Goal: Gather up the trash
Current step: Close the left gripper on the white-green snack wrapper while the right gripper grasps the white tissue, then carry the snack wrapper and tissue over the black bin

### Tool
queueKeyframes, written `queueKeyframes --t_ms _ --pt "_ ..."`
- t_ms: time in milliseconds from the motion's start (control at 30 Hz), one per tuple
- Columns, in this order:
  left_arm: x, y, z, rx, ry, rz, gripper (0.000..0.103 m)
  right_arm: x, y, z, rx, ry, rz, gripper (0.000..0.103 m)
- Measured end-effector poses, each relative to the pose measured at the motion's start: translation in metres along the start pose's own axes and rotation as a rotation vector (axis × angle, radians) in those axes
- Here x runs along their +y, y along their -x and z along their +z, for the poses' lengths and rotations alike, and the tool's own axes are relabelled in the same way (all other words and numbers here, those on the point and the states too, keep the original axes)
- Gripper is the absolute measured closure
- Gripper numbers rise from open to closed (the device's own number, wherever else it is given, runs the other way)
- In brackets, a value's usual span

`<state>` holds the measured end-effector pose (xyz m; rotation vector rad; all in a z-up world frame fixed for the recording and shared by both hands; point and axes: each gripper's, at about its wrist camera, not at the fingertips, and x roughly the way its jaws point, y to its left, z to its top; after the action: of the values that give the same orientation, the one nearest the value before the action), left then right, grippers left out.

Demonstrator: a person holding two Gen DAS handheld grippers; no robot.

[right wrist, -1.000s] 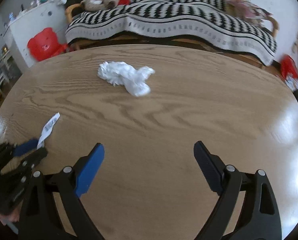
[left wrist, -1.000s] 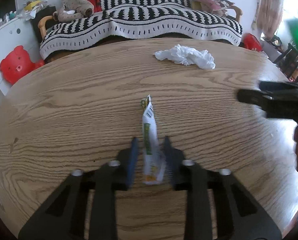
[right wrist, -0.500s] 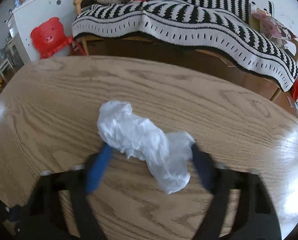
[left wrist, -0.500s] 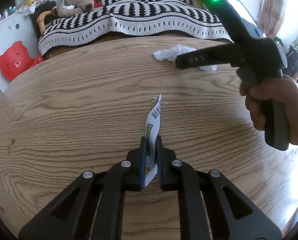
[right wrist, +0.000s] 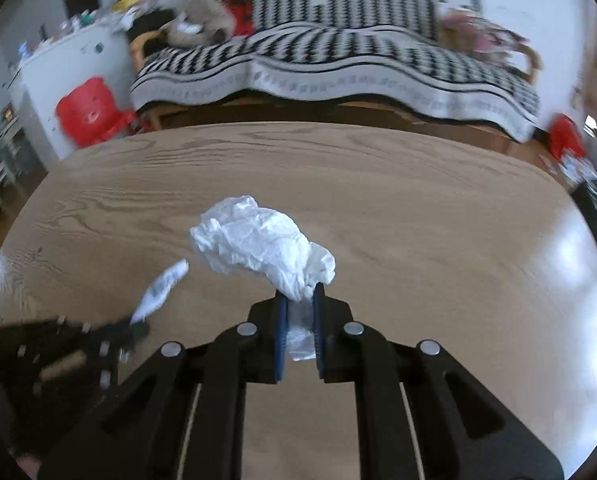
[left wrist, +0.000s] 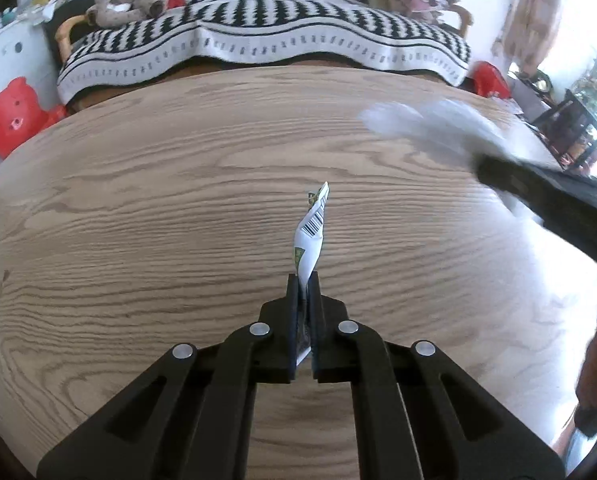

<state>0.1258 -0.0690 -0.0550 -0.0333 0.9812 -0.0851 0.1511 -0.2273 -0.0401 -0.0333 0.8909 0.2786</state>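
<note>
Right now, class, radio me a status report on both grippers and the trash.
Left gripper shut on wrapper. Right gripper shut on crumpled tissue. Nothing blocking above the table.

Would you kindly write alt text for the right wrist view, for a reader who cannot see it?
The right hand-held gripper is shut on a crumpled white plastic bag, held above a wooden table. At lower left, the left hand-held gripper holds a snack wrapper; a black-and-white striped sofa stands behind.

black left gripper [left wrist: 303, 280] and right gripper [right wrist: 300, 292] linkages, silver rivets, blue-padded fingers [right wrist: 281, 328].
</note>
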Motion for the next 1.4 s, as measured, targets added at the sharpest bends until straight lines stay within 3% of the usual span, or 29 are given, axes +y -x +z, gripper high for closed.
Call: queueKeyframes --t_ms 367,667,1067,1400 --pt "-0.121 0.039 -0.02 -0.033 -0.17 -0.179 0.099 -0.115 0.139 -0.124 -0.057 -0.282 -0.207 0.091" --pt "-0.249 0.06 -0.049 -0.03 -0.325 -0.339 0.099 -0.201 0.228 -0.233 -0.081 -0.497 -0.359 0.091" --pt "-0.369 0.057 -0.105 0.02 -0.508 -0.43 0.099 -0.283 0.302 -0.354 -0.059 -0.72 -0.503 0.091" --pt "-0.437 0.058 -0.151 0.076 -0.624 -0.548 0.099 -0.32 0.307 -0.403 0.029 -0.869 -0.529 0.091"
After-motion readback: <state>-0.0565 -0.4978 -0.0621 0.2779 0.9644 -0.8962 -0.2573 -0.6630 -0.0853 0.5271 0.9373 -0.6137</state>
